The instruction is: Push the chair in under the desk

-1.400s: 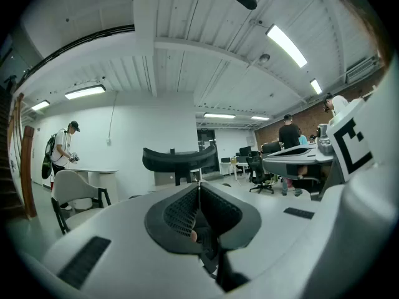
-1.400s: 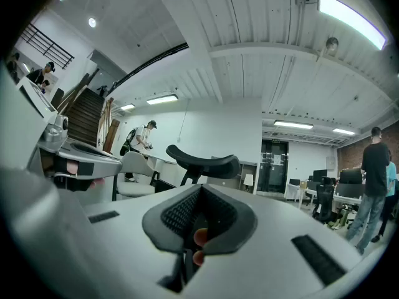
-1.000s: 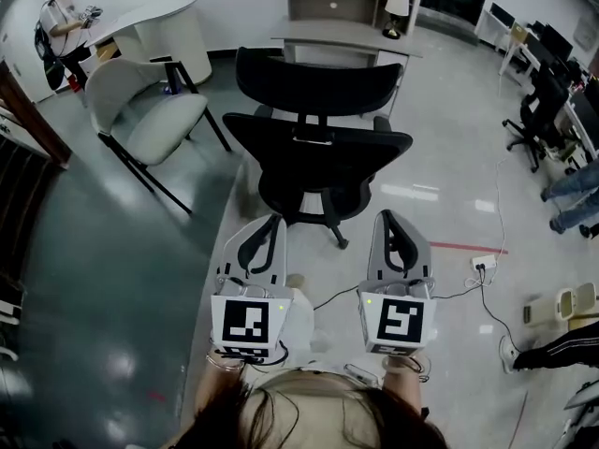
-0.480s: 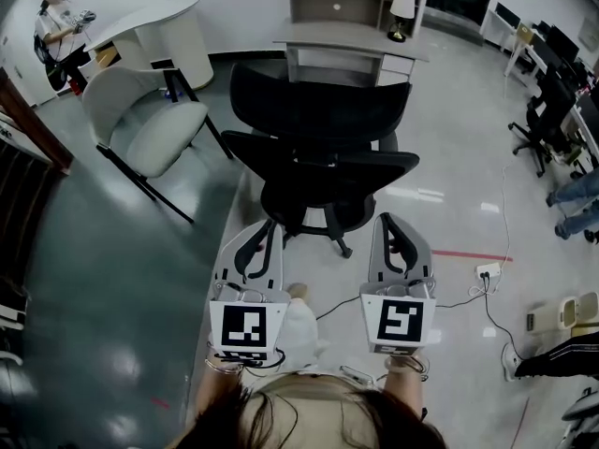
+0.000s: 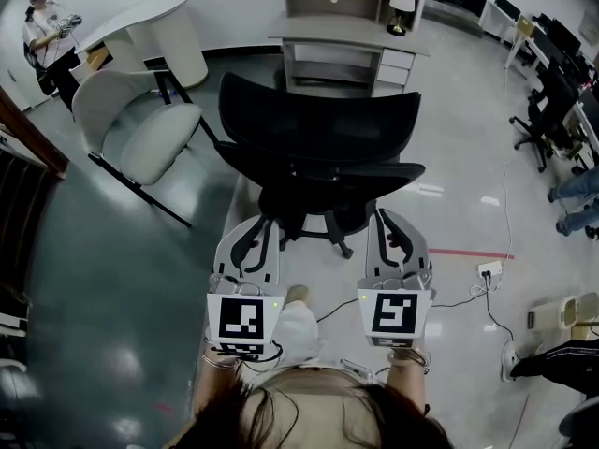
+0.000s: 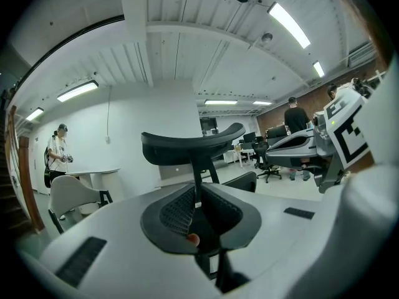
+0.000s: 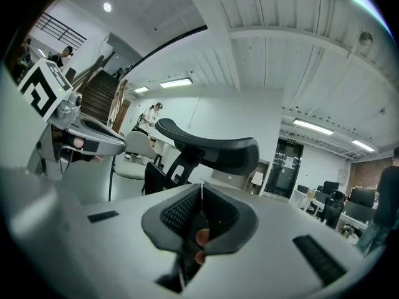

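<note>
While a person (image 5: 42,21) stands far off at 10 o'clock beside a curved white counter (image 5: 150,26), a white shell chair (image 5: 140,124) sits nearer at 11 o'clock. At 6 o'clock the left gripper (image 5: 265,224) has its jaws pressed together on nothing (its own view shows only the pads meeting) and points at the black office chair (image 5: 318,148). That chair stands at 12 o'clock, just ahead of both grippers, backrest toward them. The grey desk (image 5: 328,34) is just beyond it, and the seat is not under the desktop. The right gripper (image 5: 387,219), beside the left, is likewise closed and empty. Whether either tip touches the chair cannot be told. A power strip (image 5: 486,268) lies on the floor at 3 o'clock.
</note>
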`<state>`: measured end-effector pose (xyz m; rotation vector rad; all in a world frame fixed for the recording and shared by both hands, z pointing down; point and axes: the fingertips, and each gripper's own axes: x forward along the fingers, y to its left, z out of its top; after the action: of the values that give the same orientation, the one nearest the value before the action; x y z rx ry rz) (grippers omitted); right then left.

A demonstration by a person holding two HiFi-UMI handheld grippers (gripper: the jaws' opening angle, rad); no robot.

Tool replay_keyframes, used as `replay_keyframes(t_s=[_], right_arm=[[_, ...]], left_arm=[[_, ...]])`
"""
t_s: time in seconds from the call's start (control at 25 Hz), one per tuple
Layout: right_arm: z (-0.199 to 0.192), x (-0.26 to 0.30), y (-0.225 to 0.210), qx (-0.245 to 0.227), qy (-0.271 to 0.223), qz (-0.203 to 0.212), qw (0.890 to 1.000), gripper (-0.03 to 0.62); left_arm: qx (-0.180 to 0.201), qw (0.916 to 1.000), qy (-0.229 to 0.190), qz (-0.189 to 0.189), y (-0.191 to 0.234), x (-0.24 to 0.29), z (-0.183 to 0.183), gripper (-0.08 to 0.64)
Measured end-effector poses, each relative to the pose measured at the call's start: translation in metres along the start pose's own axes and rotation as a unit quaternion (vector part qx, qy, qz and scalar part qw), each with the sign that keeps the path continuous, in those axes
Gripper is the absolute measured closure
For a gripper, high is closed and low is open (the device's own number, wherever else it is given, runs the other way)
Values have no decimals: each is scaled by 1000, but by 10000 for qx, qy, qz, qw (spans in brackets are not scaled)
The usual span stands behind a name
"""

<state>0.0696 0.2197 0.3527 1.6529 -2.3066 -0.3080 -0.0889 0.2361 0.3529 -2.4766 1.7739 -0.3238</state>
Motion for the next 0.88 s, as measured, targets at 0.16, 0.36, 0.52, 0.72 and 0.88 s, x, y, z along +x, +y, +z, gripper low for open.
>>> replay_keyframes(t_s=[0.16,0.36,0.52,0.72,0.88], right_arm=[[0,17,-2,-99,66,113,9999,566],[-1,39,-5,-102,170,196,9996,566],[-3,51,-6,-124,262,198,9994,566],[-9,68,-7,-123,388,205,9990,565],[-17,78,-8,-208,542,167,9982,564]], left_arm=[[126,9999,118,-15,9,15,-5,540],[155,9997,177,-12,23,35,-4,540],[249,9994,237,3,31,49,-5,540],[235,9992,328,-15,42,65,-11,540],[270,9988,396,-93,50,75,-17,527]])
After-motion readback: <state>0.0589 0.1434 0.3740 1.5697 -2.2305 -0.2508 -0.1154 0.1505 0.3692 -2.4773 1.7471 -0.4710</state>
